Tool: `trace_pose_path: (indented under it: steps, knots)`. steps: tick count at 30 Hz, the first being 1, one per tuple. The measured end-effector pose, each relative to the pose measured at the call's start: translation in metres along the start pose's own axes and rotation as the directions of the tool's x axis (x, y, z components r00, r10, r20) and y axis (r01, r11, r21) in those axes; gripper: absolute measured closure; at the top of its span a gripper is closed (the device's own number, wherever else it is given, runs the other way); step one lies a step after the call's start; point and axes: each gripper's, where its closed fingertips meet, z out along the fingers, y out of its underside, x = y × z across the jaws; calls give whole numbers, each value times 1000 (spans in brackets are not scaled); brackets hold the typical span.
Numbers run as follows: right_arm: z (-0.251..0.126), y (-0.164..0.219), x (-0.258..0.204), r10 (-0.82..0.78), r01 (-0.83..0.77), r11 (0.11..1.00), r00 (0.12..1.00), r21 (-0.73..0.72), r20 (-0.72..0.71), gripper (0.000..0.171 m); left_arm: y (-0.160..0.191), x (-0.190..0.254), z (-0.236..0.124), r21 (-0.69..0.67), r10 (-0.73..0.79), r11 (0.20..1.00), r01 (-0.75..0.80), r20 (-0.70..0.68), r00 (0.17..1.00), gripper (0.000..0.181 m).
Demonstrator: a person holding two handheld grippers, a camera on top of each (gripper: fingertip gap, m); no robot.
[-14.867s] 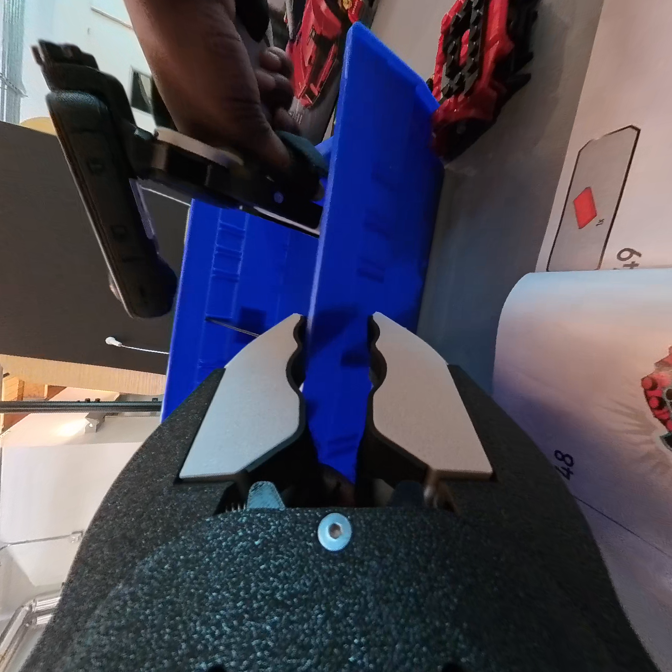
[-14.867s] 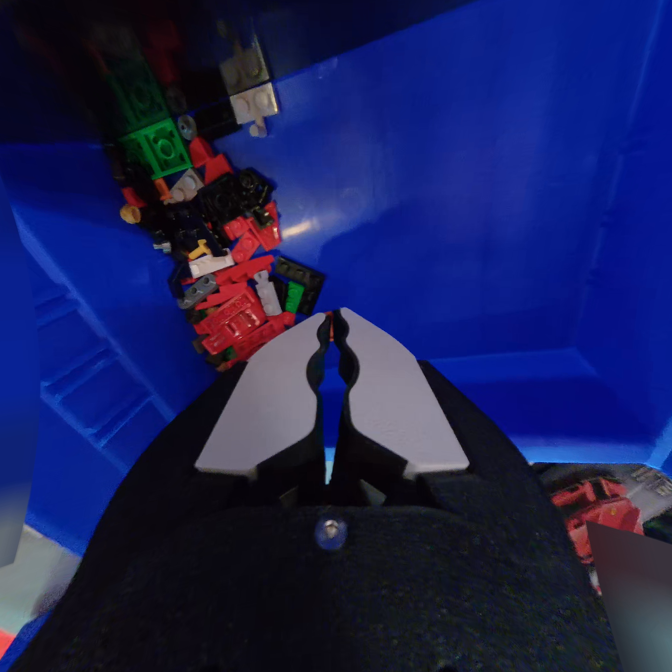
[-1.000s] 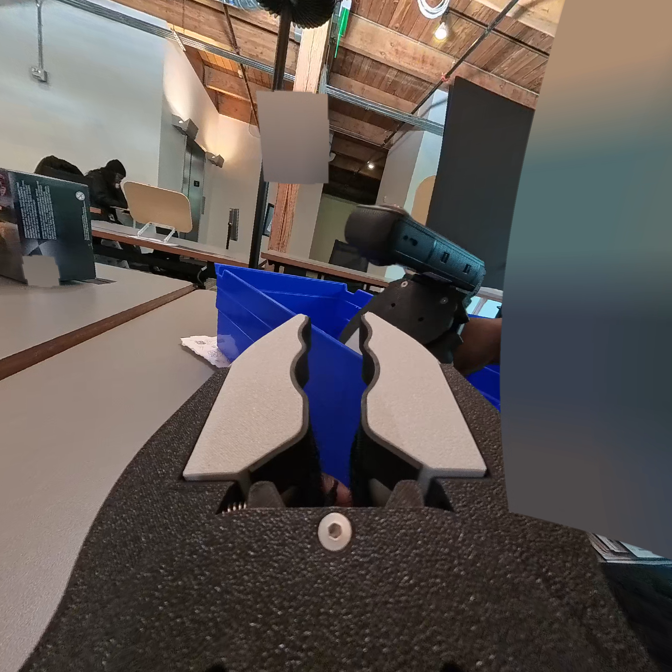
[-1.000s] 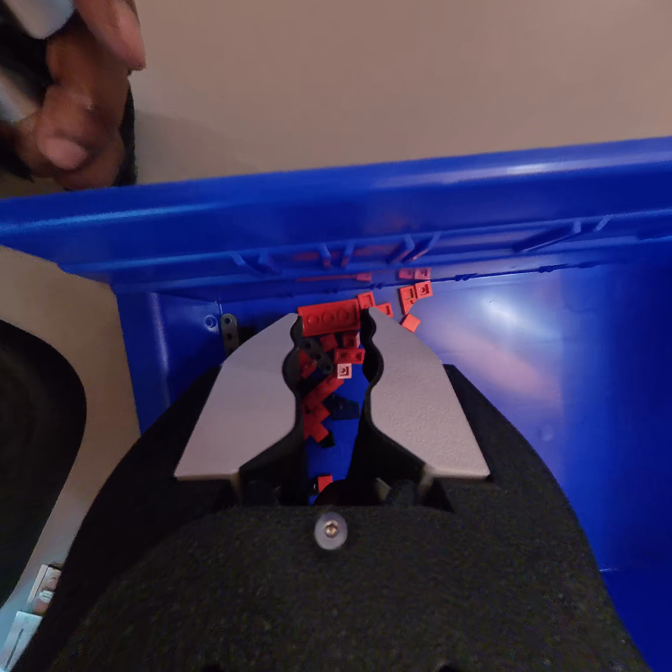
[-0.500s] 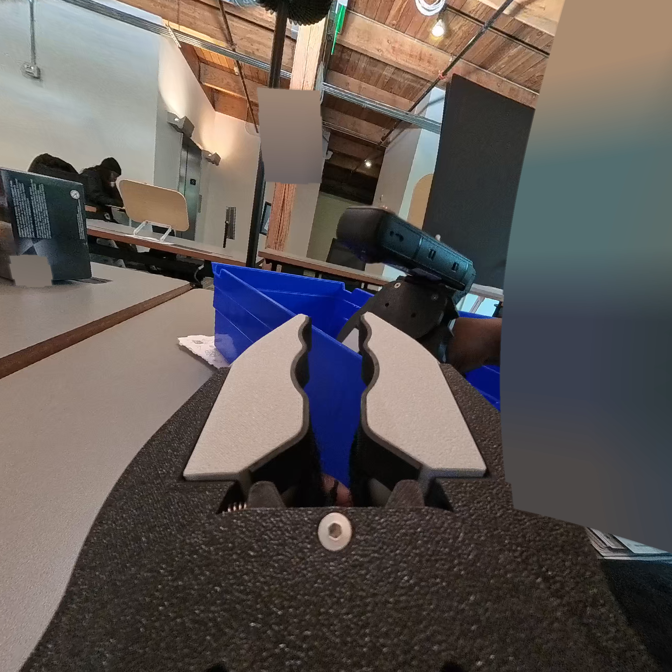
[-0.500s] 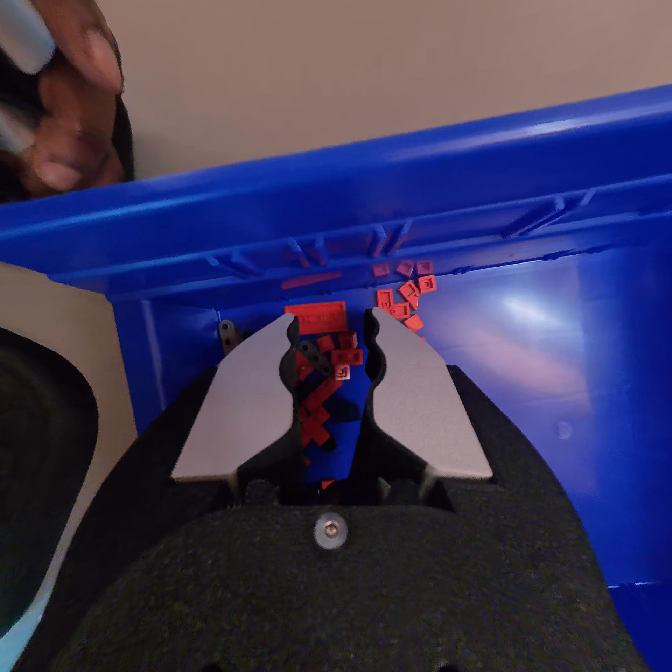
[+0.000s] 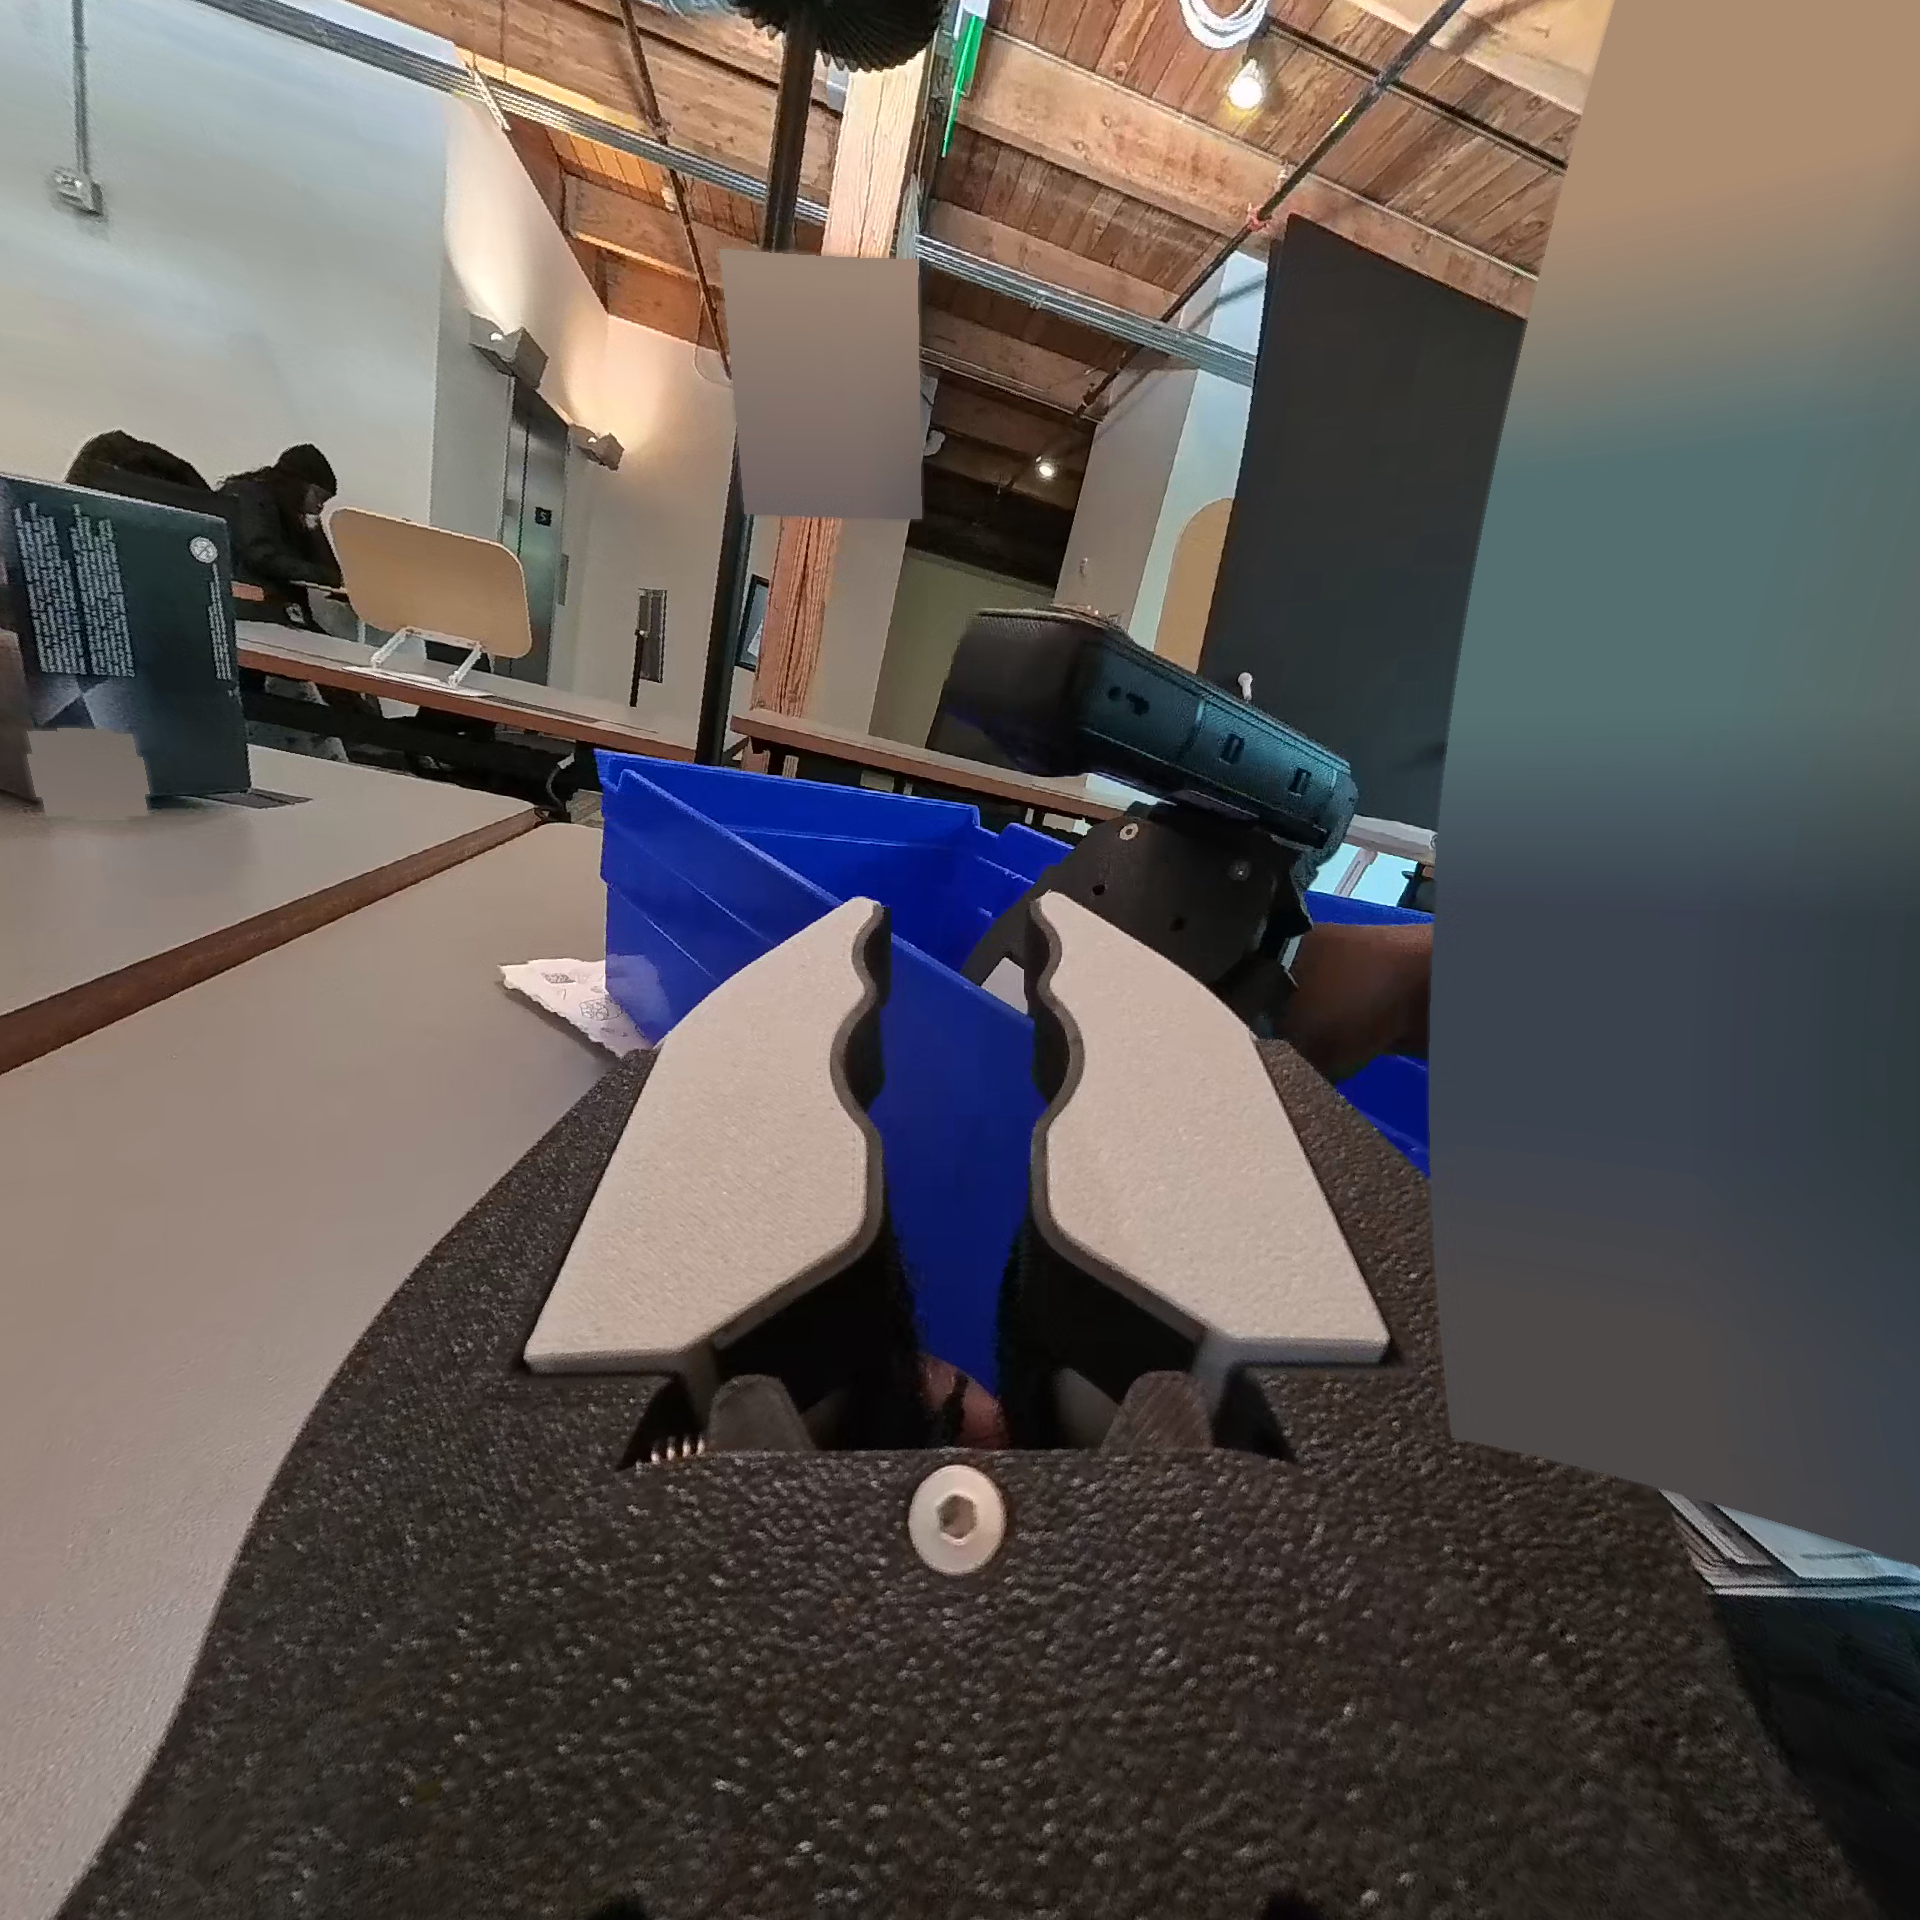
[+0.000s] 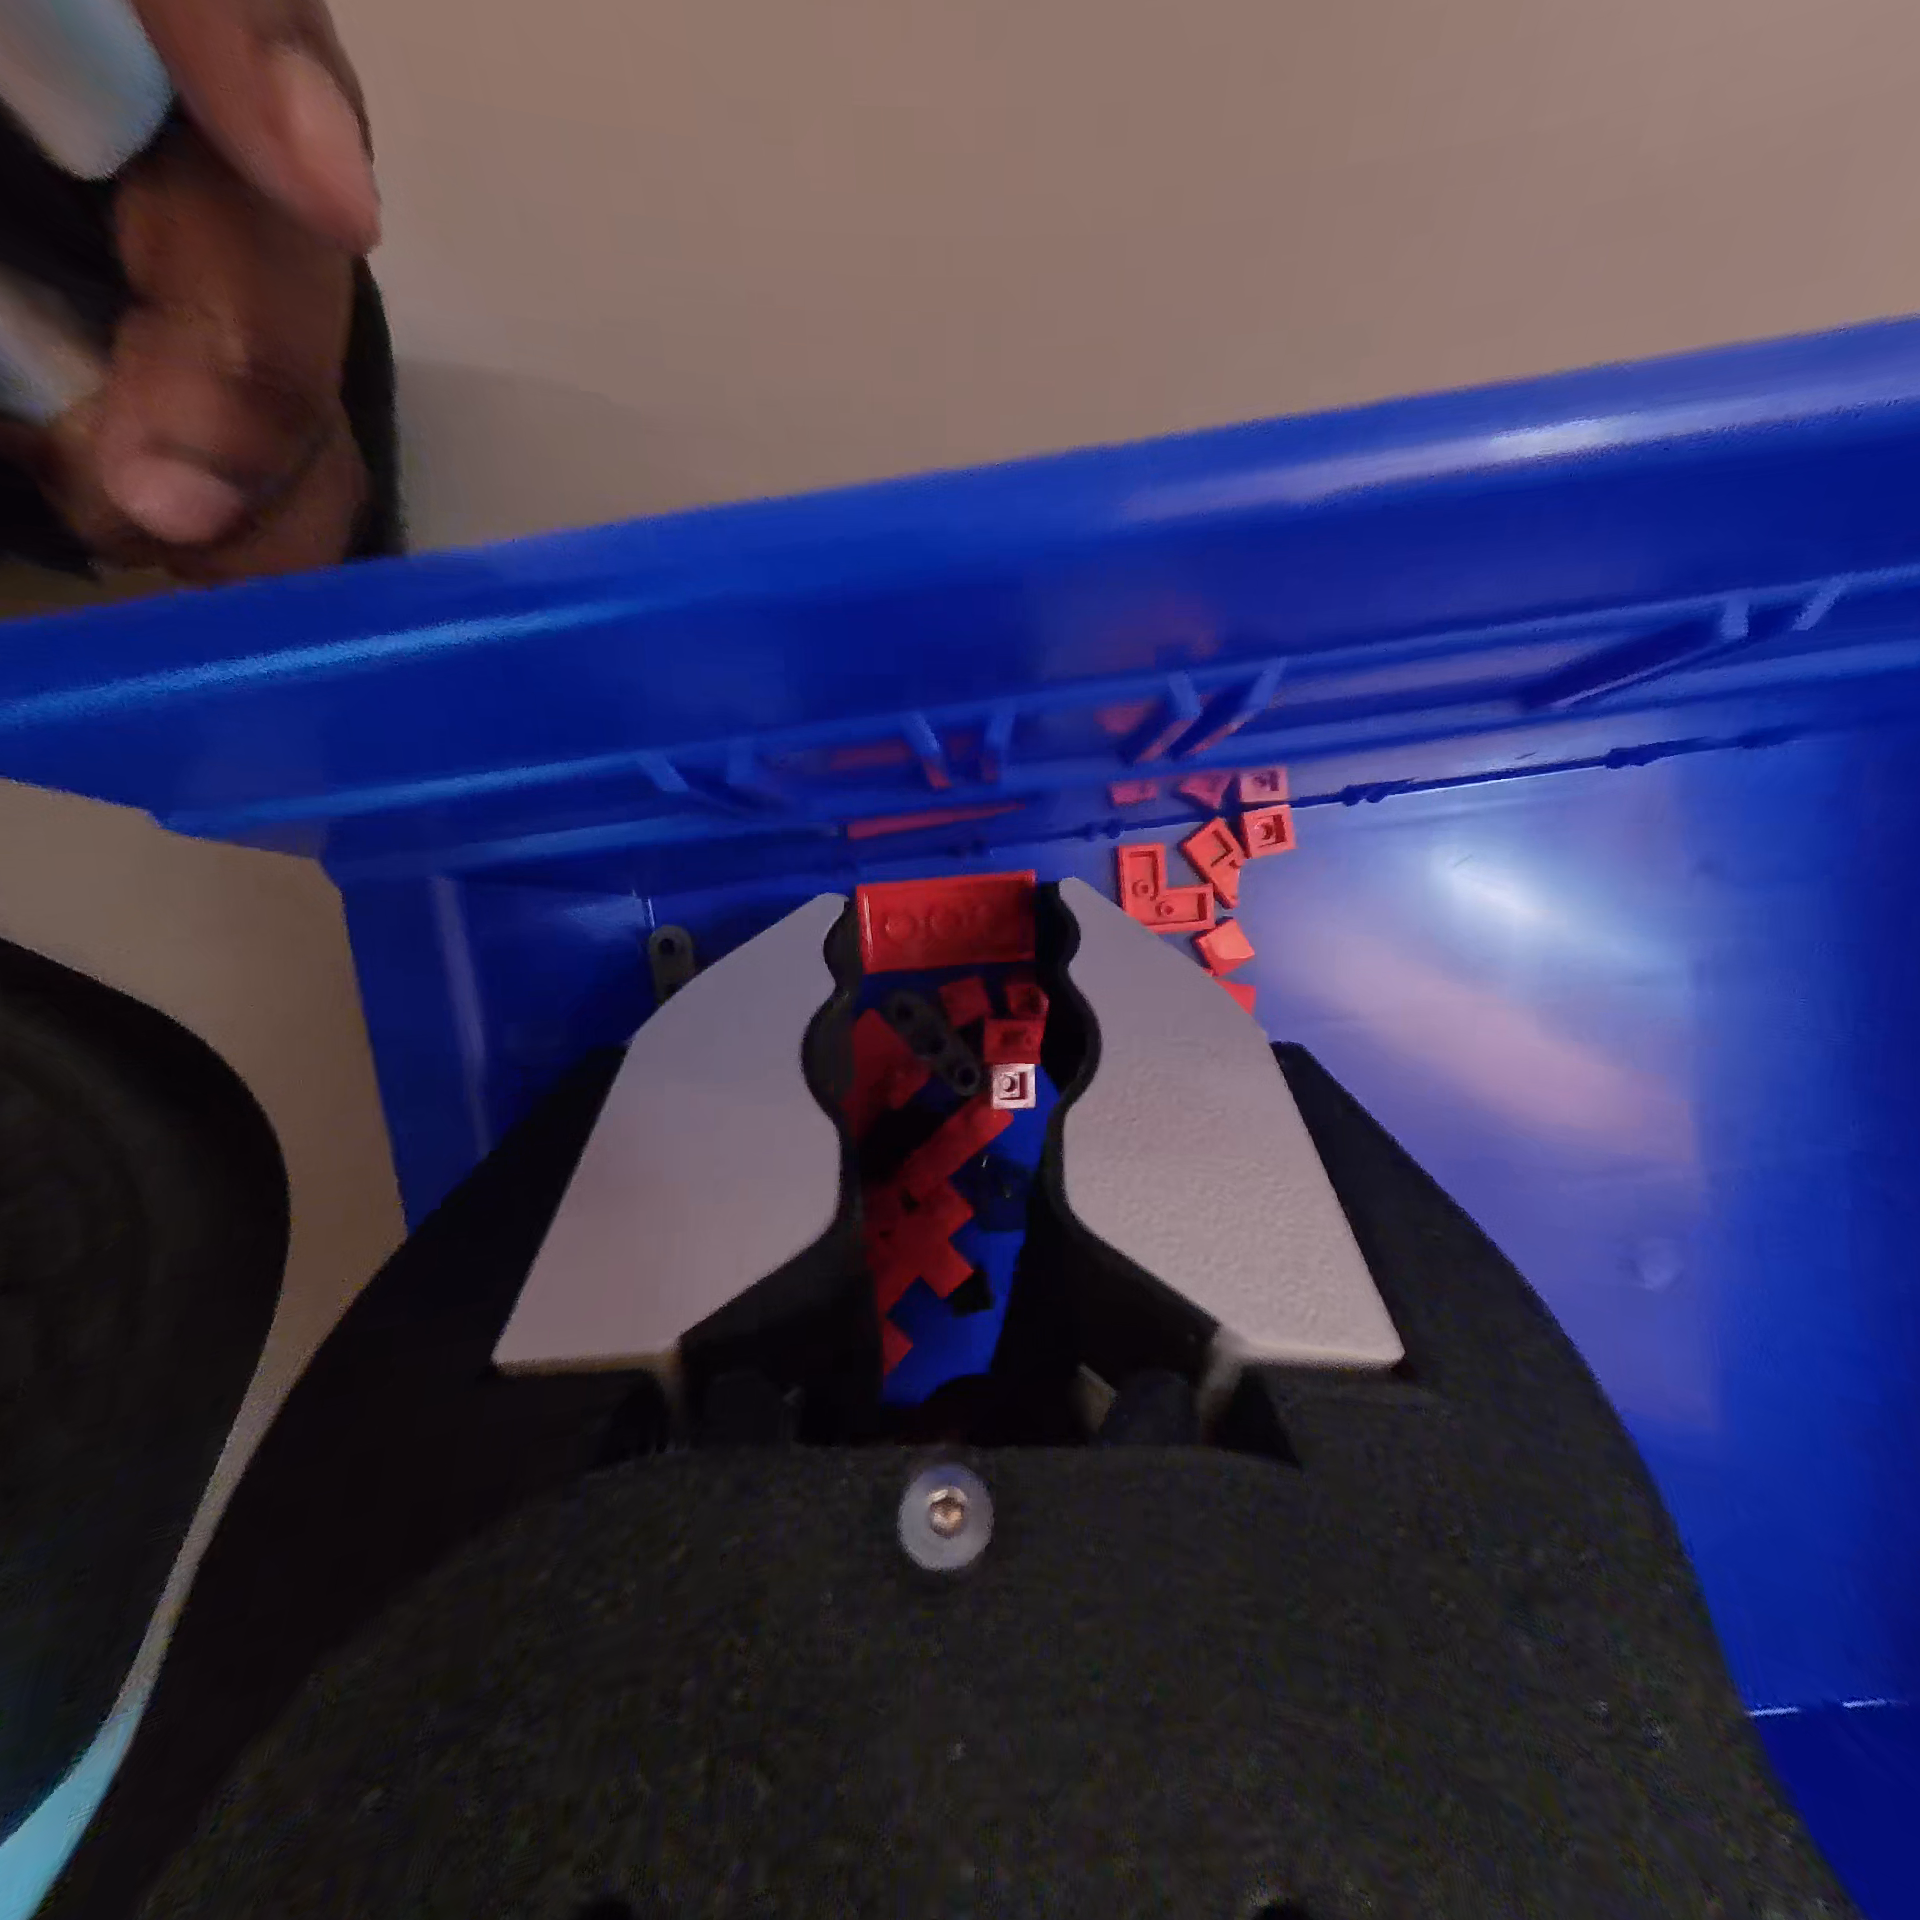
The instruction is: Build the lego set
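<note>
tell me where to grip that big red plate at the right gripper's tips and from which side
Grip the red plate across its short ends, coming straight down from above, as the right gripper already straddles it. It lies flat, studs up, on the blue bin floor near the wall, so a side approach looks blocked.

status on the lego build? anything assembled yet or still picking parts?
Still picking parts. Done: nothing assembled shows in either view. In hand: the left claw is clamped on the wall of the blue bin, and the right claw is inside the bin with a red brick between its tips, though a firm grip can't be confirmed. Left: loose red pieces lie unsorted in the bin; all assembly remains.
</note>
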Motion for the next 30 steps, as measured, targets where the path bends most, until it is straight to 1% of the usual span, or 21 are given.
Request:
trace_pose_path:
  steps: [3,5,7,8,9,10,11,12,13,14,15,17,19,23,27,30]
  knots:
    - [0,0,0,-6,6,1000,1000,20,-10,139,0,0,0,-1,0,1000,0,0,1000,158]
    - [-3,-1,1,19,-18,998,1000,56,-19,139,0,0,0,1,-1,1000,1,2,1000,158]
    - [-18,-8,1,114,-115,981,993,159,18,140,-1,-1,-1,6,-2,1000,2,5,1000,158]
    - [-33,-15,0,182,-190,951,982,243,58,140,-3,-2,-1,16,6,1000,-6,10,1000,158]
    - [-53,-26,-1,256,-289,890,957,353,136,140,-7,-2,-3,39,17,999,-18,13,1000,158]
    - [-80,-40,-6,315,-413,781,908,469,275,139,-13,-1,-5,75,28,997,-29,10,1000,158]
    - [-117,-56,-12,317,-556,612,824,563,469,140,-19,1,-7,113,40,993,-40,3,999,158]
    - [-162,-68,-15,237,-695,397,709,600,664,140,-23,4,-9,141,53,989,-52,-5,999,158]
    - [-210,-71,-16,80,-802,187,588,567,805,140,-26,8,-9,160,67,985,-63,-19,998,158]
    - [-246,-66,-15,-74,-866,42,494,498,866,140,-28,12,-9,174,84,982,-75,-41,996,158]
    - [-265,-58,-18,-164,-891,-16,450,454,878,140,-29,18,-9,183,105,979,-92,-65,992,158]
    - [-274,-51,-31,-196,-881,-19,468,474,862,140,-31,29,-7,195,157,971,-135,-105,982,157]
    - [-286,-48,-46,-260,-891,-25,443,453,858,140,-39,42,-3,222,227,956,-191,-149,962,156]
    - [-299,-48,-74,-311,-885,6,441,466,842,140,-69,77,6,295,342,920,-258,-280,897,154]
    - [-306,-46,-94,-360,-893,18,414,450,836,140,-96,122,14,362,429,888,-282,-438,790,149]
    - [-302,-43,-106,-357,-901,35,392,431,848,140,-110,160,19,432,526,841,-325,-519,674,146]
